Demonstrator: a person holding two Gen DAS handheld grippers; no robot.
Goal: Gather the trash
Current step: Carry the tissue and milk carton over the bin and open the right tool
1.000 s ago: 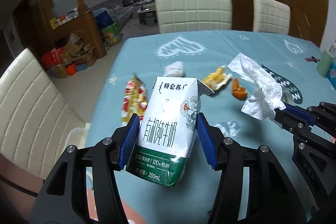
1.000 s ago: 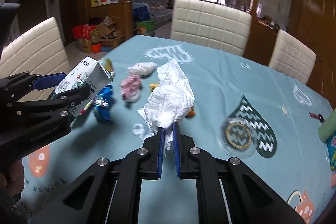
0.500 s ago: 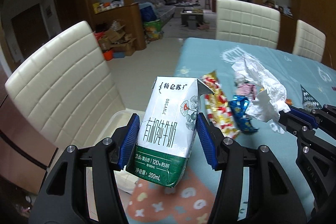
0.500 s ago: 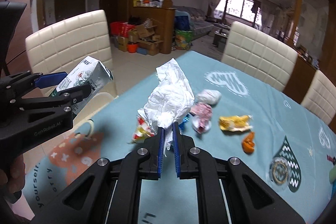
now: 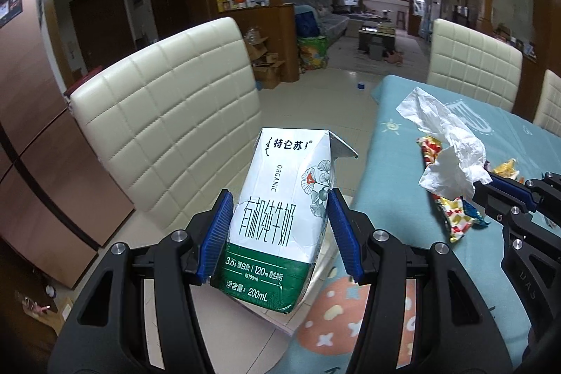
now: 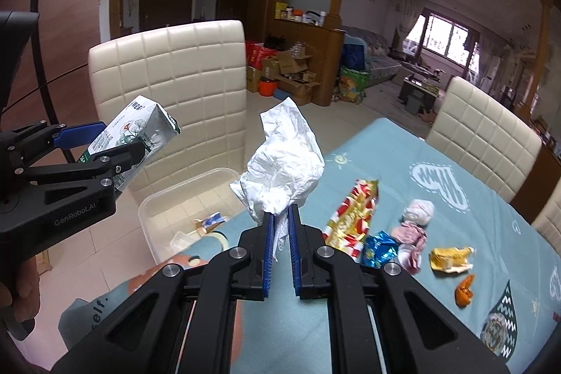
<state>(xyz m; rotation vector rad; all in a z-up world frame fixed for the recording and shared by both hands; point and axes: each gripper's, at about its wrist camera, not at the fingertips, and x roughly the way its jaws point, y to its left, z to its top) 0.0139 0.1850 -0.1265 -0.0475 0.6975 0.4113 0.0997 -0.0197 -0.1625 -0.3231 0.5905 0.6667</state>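
Observation:
My left gripper is shut on a white and green milk carton and holds it in the air past the table's left edge, above a clear plastic bin on the floor. The carton also shows in the right wrist view. My right gripper is shut on a crumpled white tissue, held over the table's left edge near the bin. The tissue shows in the left wrist view too. The bin holds a few scraps.
On the teal tablecloth lie a red and yellow wrapper, a blue wrapper, a pink wad, a yellow wrapper and an orange peel. A cream chair stands behind the bin.
Both grippers have swung left from over the table toward its left edge with their loads. The bin and the chair have come into view.

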